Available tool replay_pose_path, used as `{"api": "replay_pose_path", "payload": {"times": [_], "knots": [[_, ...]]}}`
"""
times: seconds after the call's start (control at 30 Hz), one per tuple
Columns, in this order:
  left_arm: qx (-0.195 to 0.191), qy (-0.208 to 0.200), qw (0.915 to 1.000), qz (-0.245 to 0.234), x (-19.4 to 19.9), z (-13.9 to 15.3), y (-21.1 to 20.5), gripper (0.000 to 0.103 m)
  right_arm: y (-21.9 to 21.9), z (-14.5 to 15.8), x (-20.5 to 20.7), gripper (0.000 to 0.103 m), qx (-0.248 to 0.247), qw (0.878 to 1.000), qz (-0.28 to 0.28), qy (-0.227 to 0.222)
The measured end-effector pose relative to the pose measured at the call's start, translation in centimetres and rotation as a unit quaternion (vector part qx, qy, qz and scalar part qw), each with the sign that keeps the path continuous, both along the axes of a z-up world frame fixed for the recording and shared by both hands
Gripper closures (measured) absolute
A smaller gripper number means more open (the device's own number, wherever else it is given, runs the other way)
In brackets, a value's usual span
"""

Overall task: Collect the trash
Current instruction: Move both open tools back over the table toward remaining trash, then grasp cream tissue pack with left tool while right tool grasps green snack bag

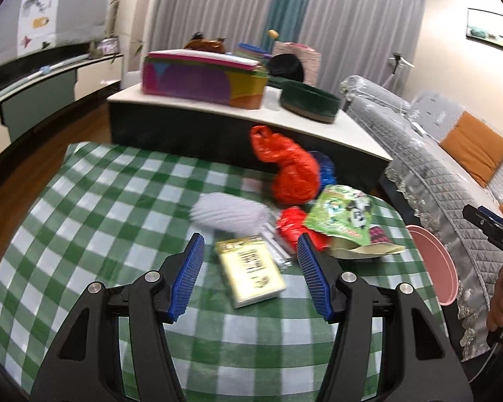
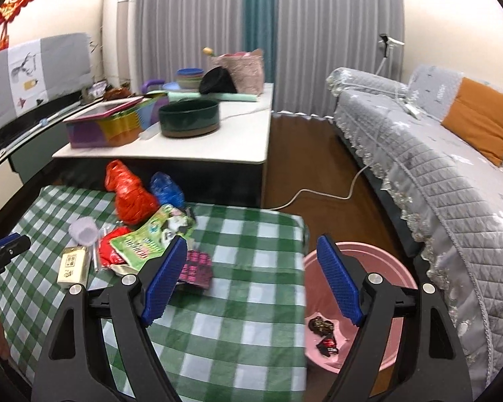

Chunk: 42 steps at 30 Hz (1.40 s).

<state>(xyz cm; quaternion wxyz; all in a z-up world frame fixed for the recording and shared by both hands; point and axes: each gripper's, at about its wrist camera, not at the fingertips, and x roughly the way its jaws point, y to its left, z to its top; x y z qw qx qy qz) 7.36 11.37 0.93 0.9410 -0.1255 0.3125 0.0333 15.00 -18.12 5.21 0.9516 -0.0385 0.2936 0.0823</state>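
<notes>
While a few dark wrappers (image 2: 325, 333) already lie in the pink plastic basin (image 2: 399, 268) under the right tool (image 2: 251, 279), most litter remains. Both tools gape wide and empty; the left tool (image 1: 250, 276) straddles a pale yellow packet (image 1: 251, 273) on the green checked tabletop (image 1: 94, 201).

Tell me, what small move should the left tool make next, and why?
Probably lower the left tool a little onto the yellow box and close on it. Its fingers stand open on either side of the box, which lies flat on the checked cloth. The pink bin beside the table already holds a few wrappers, so the box likely goes there next.
</notes>
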Motion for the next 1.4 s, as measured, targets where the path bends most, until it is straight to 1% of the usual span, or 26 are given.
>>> {"api": "replay_pose_path", "payload": {"times": [0.17,0.4,0.53,0.63,0.67,0.73,0.87,1.0,1.17,1.2,1.27,1.33,1.37,1.4], "knots": [[-0.003,0.013,0.9999,0.008,0.1,-1.1,0.7,0.046,2.6,-1.1,0.9,0.024,-0.004,0.999,0.032,0.014],[-0.009,0.03,0.9995,0.001,1.2,-2.4,0.0,0.046,6.1,-3.1,1.8,0.024,-0.019,0.995,0.092,0.046],[-0.014,0.044,0.9989,-0.004,2.2,-3.3,-0.5,0.046,7.0,-4.0,2.6,0.024,-0.018,0.993,0.103,0.061],[-0.013,0.055,0.9984,-0.005,2.9,-4.0,-0.9,0.046,7.0,-4.6,3.7,0.024,-0.004,0.992,0.1,0.073],[-0.012,0.059,0.9982,-0.005,3.2,-4.2,-1.1,0.044,7.1,-4.7,4.1,0.024,0.001,0.992,0.099,0.077],[-0.01,0.064,0.9979,-0.002,3.6,-4.6,-1.3,0.038,7.0,-5.2,5.1,0.024,0.013,0.992,0.095,0.087],[0.001,0.084,0.9964,0.0,4.5,-5.6,-1.8,0.036,6.7,-6.2,7.2,0.024,0.033,0.99,0.083,0.107],[0.011,0.097,0.9953,0.002,5.3,-6.2,-2.1,0.035,6.3,-7.6,9.5,0.024,0.064,0.984,0.082,0.143],[0.012,0.115,0.9933,0.006,6.1,-7.1,-2.2,0.035,6.5,-9.6,11.6,0.024,0.095,0.974,0.084,0.188],[0.012,0.118,0.9929,0.006,6.2,-7.3,-2.2,0.035,6.6,-9.8,11.9,0.025,0.095,0.973,0.084,0.192],[0.01,0.123,0.9924,0.005,6.5,-7.7,-2.3,0.035,6.8,-10.3,12.4,0.031,0.093,0.972,0.083,0.199],[0.012,0.127,0.9918,0.004,6.6,-7.9,-2.4,0.035,7.1,-10.8,12.7,0.043,0.091,0.971,0.085,0.204],[0.013,0.128,0.9916,0.004,6.6,-7.9,-2.5,0.035,7.3,-11.0,12.9,0.046,0.09,0.97,0.089,0.208],[0.013,0.129,0.9915,0.004,6.7,-7.9,-2.5,0.035,7.4,-11.2,13.0,0.053,0.09,0.969,0.092,0.211]]}}
